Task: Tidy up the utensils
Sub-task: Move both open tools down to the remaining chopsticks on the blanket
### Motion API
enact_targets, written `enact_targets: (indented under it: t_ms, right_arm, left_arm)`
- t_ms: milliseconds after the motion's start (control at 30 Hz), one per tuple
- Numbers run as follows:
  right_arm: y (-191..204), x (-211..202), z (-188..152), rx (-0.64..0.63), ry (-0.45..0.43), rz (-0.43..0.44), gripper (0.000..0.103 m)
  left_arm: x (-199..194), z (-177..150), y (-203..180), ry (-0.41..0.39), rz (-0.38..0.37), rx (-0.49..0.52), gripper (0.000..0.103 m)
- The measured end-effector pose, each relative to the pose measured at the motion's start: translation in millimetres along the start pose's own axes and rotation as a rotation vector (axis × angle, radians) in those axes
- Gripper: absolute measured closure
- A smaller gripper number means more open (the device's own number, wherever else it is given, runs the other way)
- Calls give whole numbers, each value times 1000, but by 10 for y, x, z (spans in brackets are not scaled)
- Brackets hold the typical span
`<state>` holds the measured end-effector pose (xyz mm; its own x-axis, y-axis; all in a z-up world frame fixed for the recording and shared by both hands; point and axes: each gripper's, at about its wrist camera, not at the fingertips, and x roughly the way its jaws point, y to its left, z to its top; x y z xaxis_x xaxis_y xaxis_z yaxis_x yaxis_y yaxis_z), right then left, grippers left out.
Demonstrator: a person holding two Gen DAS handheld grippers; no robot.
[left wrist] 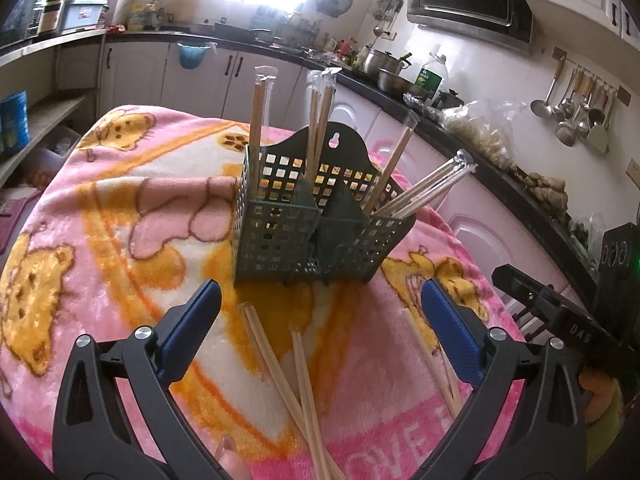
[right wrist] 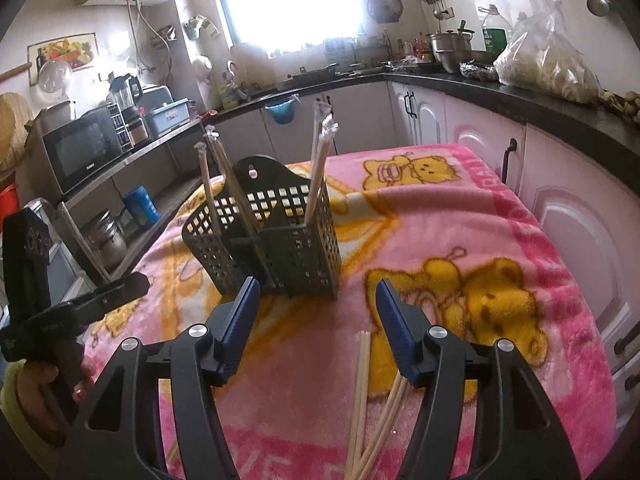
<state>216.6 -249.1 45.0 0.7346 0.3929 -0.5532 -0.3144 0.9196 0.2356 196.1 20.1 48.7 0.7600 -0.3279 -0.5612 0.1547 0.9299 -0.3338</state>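
A dark green holder [left wrist: 316, 236] full of square holes was seen standing on a pink bear blanket [left wrist: 120, 216] over the worktop, with wrapped chopsticks [left wrist: 260, 120] stuck upright in it. Bare chopsticks [left wrist: 288, 380] were laid flat just in front of it. These were found between the spread, empty jaws of the left gripper [left wrist: 320, 308], and the right gripper [right wrist: 316, 304] was spread too.

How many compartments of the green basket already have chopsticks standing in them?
3. Left compartment: one wrapped pair. Middle compartment: a wrapped bunch. Right compartment: one pair plus a bunch leaning outward. The basket walls may hide shorter ones.
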Motion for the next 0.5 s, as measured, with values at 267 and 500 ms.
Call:
enact_targets:
  t_ms: [267, 500]
  right_arm:
    - [-75, 23, -192, 3, 32, -20, 45]
    - [-195, 63, -330, 28, 61, -34, 45]
  left_arm:
    - [67, -145, -74, 31, 1, 20, 12]
    - [200, -281, -152, 76, -3, 43, 12]
